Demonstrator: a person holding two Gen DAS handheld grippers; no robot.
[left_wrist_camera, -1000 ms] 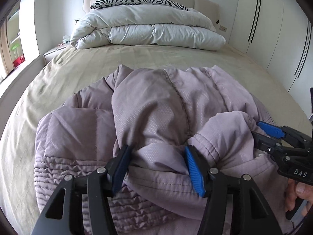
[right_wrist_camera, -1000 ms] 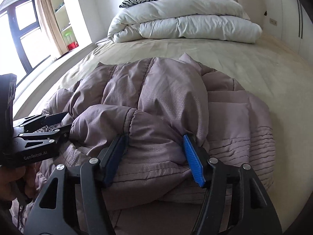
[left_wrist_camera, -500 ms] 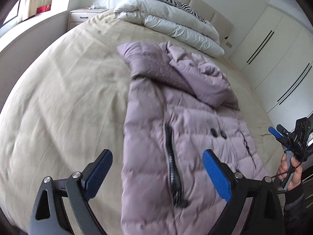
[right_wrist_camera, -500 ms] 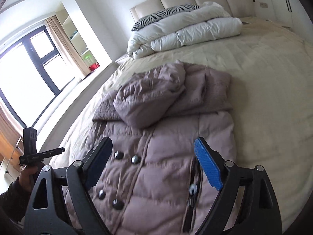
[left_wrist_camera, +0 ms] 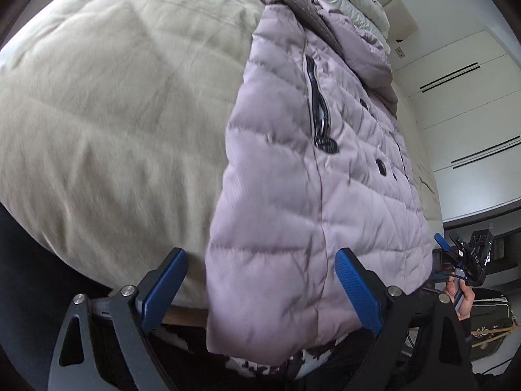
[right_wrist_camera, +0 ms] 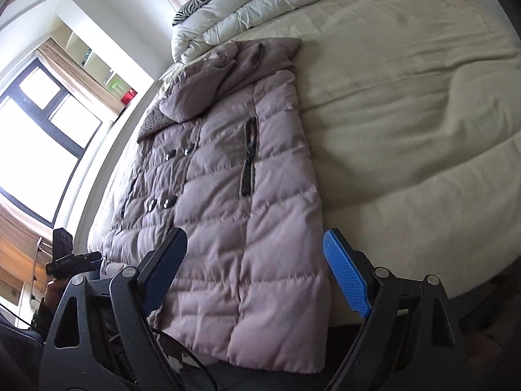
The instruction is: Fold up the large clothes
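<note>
A mauve quilted puffer coat (left_wrist_camera: 319, 169) lies flat and lengthwise on the beige bed (left_wrist_camera: 114, 104), hood toward the headboard, hem hanging over the foot edge. It also shows in the right wrist view (right_wrist_camera: 228, 195). My left gripper (left_wrist_camera: 260, 290) is open and empty, its jaws wide apart at the coat's lower left hem corner. My right gripper (right_wrist_camera: 254, 273) is open and empty, just above the coat's lower right hem. Each gripper shows small in the other's view: the right one (left_wrist_camera: 462, 254), the left one (right_wrist_camera: 71, 257).
A folded white duvet (right_wrist_camera: 254, 3) and a zebra pillow (right_wrist_camera: 202, 0) lie at the headboard. A window (right_wrist_camera: 35, 150) and shelves are on the left, white wardrobes (left_wrist_camera: 462, 97) on the right. The bed's foot edge (right_wrist_camera: 423, 215) drops off to a dark floor.
One second ago both grippers were shut on the bunched coat. They have let go and pulled back to the foot of the bed. The coat now lies spread out full length.
</note>
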